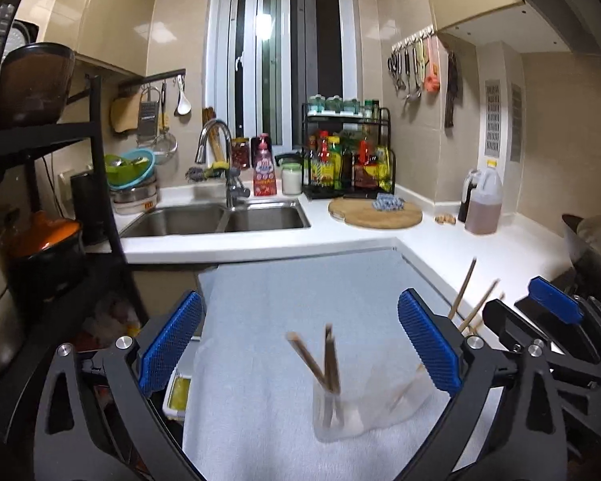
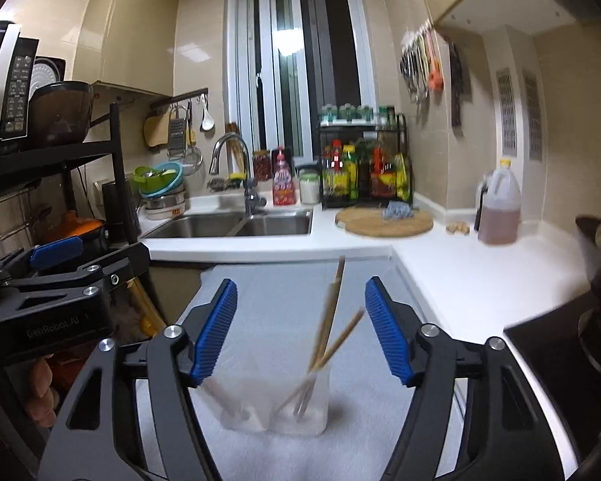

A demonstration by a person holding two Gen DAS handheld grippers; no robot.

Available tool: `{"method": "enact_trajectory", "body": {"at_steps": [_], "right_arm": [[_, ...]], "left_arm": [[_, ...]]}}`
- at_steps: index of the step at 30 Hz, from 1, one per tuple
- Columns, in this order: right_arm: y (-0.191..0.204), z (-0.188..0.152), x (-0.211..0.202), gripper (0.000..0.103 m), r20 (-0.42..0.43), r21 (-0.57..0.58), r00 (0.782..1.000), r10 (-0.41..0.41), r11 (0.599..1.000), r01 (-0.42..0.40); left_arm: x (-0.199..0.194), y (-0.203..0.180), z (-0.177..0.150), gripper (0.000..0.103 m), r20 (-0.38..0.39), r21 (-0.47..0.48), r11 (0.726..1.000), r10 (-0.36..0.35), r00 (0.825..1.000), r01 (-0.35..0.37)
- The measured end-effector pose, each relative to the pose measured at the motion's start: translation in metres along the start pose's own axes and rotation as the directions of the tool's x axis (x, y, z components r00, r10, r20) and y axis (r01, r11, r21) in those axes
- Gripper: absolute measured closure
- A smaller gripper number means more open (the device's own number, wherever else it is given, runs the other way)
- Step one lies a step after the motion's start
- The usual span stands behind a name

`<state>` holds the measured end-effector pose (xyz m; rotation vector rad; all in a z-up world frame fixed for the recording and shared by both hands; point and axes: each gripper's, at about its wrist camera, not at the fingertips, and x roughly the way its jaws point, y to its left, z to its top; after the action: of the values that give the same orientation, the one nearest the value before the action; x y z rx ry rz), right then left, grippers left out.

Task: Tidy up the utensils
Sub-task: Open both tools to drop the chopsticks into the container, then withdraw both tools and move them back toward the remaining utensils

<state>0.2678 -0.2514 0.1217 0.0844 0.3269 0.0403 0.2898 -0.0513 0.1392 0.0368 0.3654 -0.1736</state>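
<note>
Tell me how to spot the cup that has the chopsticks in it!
Find the steel sink under the window, then come toward you onto the pale cloth on the counter. There stands a see-through plastic holder with two pockets, and thin wooden chopsticks lean out of it. Nothing else on the cloth is clear or holds sticks.

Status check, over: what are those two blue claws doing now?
Left tool open, empty. Right tool open, empty. Chopsticks standing in clear holder on grey towel. Nothing in the way.
</note>
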Motion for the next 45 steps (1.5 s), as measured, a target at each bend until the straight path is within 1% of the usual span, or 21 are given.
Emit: {"method": "enact_trajectory", "body": {"at_steps": [2, 4, 6, 8, 12, 17, 23, 33, 37, 45], "right_arm": [[-0.001, -0.009, -0.008, 0.026, -0.034, 0.039, 0.999, 0.015, 0.999, -0.014], [0.001, -0.017, -0.019, 0.023, -0.06, 0.052, 0.998, 0.033, 0.998, -0.03], [0.004, -0.025, -0.034, 0.019, -0.069, 0.045, 0.997, 0.039, 0.998, -0.036], [0.007, -0.033, -0.05, 0.018, -0.066, 0.036, 0.997, 0.039, 0.999, -0.036], [0.017, -0.048, -0.079, 0.018, -0.087, 0.004, 0.995, 0.043, 0.999, -0.043], [0.022, -0.065, -0.122, 0.017, -0.069, 0.02, 0.997, 0.027, 0.999, -0.025], [0.03, -0.091, -0.164, 0.017, -0.055, -0.012, 0.998, 0.003, 1.0, -0.004], [0.032, -0.131, -0.222, 0.017, -0.056, -0.04, 0.998, -0.012, 0.999, 0.01], [0.032, -0.143, -0.236, 0.017, -0.057, -0.034, 0.998, -0.016, 0.999, 0.014], [0.037, -0.164, -0.259, 0.017, -0.042, -0.055, 0.999, -0.017, 0.998, 0.015]], "left_arm": [[-0.007, 0.001, -0.01, 0.008, -0.023, 0.003, 1.0, 0.004, 1.0, -0.004], [-0.018, 0.002, -0.022, 0.008, -0.045, -0.001, 1.0, -0.005, 0.999, 0.005], [-0.032, 0.002, -0.032, 0.008, -0.051, -0.005, 1.0, -0.005, 0.999, 0.005], [-0.047, 0.004, -0.043, 0.008, -0.062, -0.017, 1.0, -0.004, 0.998, 0.003], [-0.077, 0.005, -0.058, 0.008, -0.072, -0.02, 1.0, 0.018, 0.997, -0.019], [-0.121, 0.008, -0.082, 0.008, -0.067, -0.039, 0.998, 0.053, 0.996, -0.056], [-0.162, 0.006, -0.111, 0.008, -0.08, -0.037, 0.997, 0.062, 0.995, -0.065], [-0.206, -0.001, -0.149, 0.008, -0.091, -0.045, 0.997, 0.054, 0.994, -0.058], [-0.222, 0.0, -0.163, 0.008, -0.094, -0.061, 0.996, 0.053, 0.994, -0.059], [-0.239, 0.002, -0.177, 0.008, -0.084, -0.081, 0.994, 0.068, 0.994, -0.074]]}}
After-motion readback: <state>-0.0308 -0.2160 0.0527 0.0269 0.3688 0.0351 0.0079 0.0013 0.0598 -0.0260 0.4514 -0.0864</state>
